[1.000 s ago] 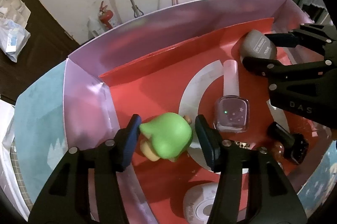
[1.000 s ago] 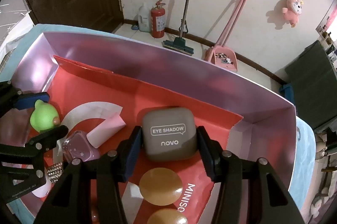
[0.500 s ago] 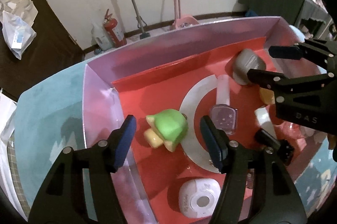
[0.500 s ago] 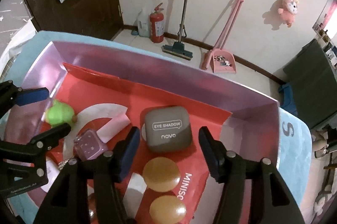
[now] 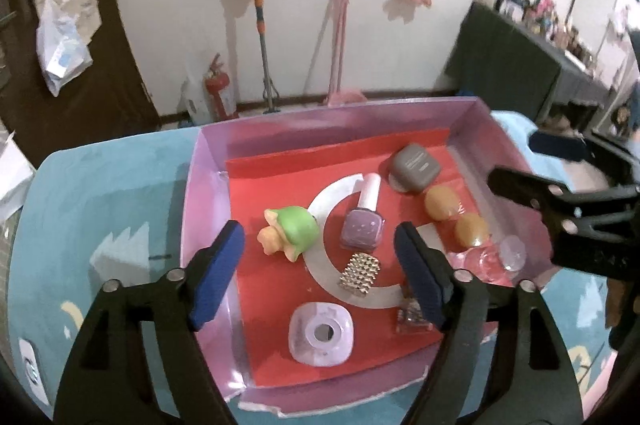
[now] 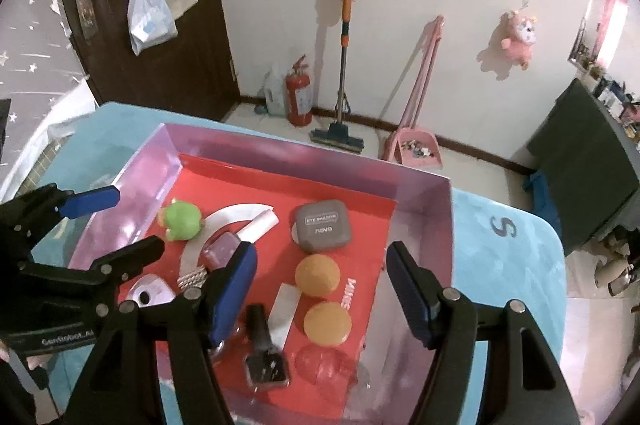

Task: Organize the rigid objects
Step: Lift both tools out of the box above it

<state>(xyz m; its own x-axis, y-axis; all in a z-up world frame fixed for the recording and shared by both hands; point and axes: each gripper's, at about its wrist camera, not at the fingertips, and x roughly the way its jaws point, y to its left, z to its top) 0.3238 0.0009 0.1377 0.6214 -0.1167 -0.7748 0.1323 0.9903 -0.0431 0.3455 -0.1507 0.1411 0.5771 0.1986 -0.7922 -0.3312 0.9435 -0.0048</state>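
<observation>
both tools hover above the pink box (image 5: 208, 161), jaws spreading and empty: left tool (image 5: 318, 261) over the green toy (image 5: 294, 233), right tool (image 6: 320, 289) over the grey eyeshadow case (image 6: 323, 225).

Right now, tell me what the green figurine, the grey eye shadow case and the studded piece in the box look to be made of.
Green figurine: probably moulded vinyl or plastic, smooth with a soft sheen.
Grey eye shadow case: likely matte hard plastic; even, dull surface with printed white lettering.
Studded piece: rows of small shiny studs glinting silver-gold, so metal or metallised plastic; I cannot tell which.
</observation>
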